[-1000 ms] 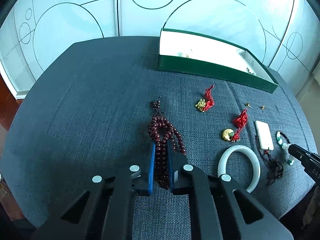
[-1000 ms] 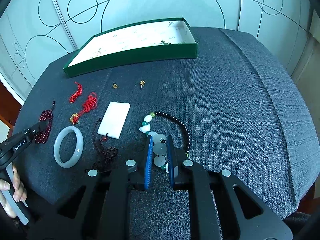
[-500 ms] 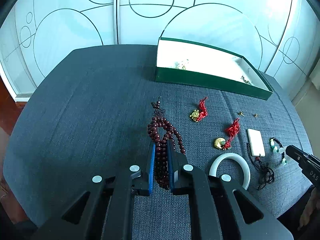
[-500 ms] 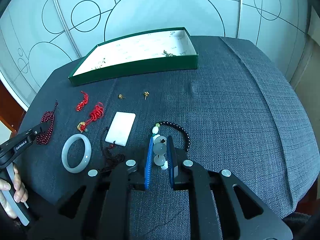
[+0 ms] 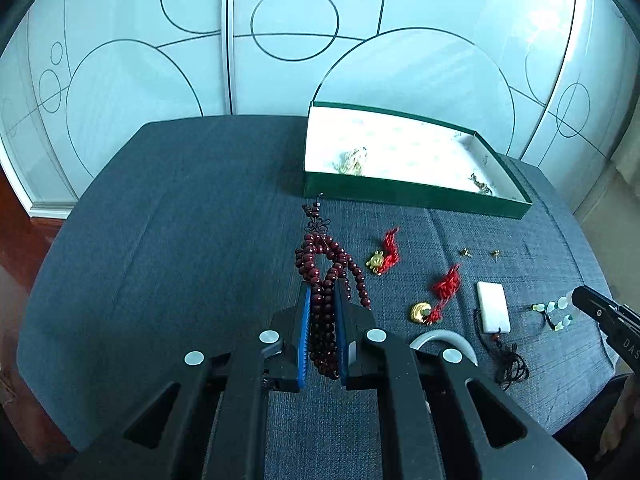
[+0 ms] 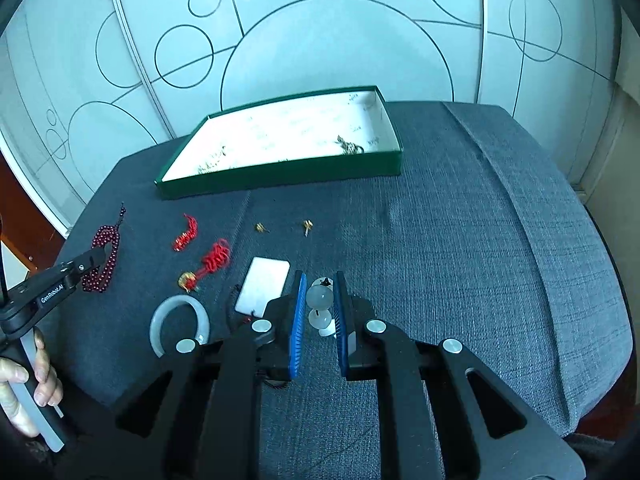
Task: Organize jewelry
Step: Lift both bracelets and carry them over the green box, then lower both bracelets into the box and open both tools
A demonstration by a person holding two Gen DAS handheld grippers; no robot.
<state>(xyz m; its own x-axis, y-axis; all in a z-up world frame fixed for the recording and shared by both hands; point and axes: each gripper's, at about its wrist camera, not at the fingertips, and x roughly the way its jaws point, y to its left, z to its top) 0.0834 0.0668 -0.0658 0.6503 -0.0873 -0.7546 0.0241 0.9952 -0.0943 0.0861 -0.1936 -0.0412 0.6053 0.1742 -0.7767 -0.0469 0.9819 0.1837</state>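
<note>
Both grippers are loaded: left gripper (image 5: 322,308) is clamped on the dark red bead string (image 5: 326,276), right gripper (image 6: 318,300) is pinched on the pale stone bracelet (image 6: 320,298), both lifted off the cloth in front of the green box (image 6: 280,174).

I'd carry each high over the box's front wall and only let go once the dangling ends are inside.

In front of the box: red tassel charms (image 6: 216,258), white bangle (image 6: 176,308), white pendant (image 6: 266,284), two tiny earrings (image 6: 307,224). Trailing beads could snag them.
</note>
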